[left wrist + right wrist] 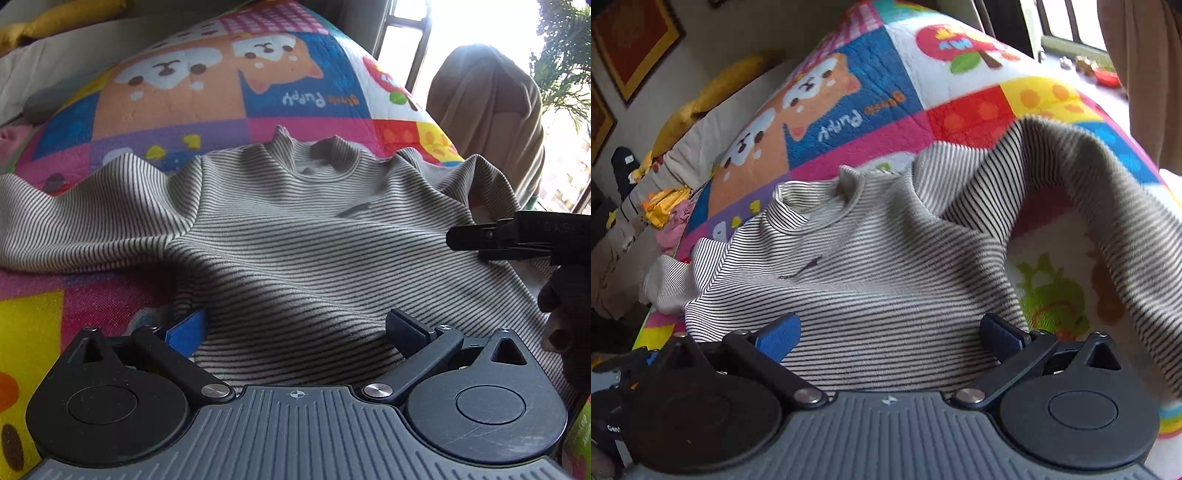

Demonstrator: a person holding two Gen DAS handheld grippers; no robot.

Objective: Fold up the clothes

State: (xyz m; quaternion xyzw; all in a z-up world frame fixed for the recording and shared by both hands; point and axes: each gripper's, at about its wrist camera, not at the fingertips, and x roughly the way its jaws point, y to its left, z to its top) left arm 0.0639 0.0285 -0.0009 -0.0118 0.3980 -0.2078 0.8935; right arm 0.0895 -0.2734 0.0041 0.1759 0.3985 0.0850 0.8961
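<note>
A grey-and-white striped long-sleeve top lies face up on the bed, collar away from me. My left gripper is open at the top's near hem, its blue-padded fingers spread wide with cloth between them. My right gripper is also open over the hem of the top, and it shows from the side at the left wrist view's right edge. The left sleeve lies spread out to the left. The right sleeve arches up, blurred, and drops past my right finger; what lifts it is hidden.
A colourful patchwork quilt with puppy prints covers the bed. A yellow pillow sits at its head. A beige curtain and a bright window stand at the right. Loose clothes lie beside the bed's left edge. A hand holds the right gripper.
</note>
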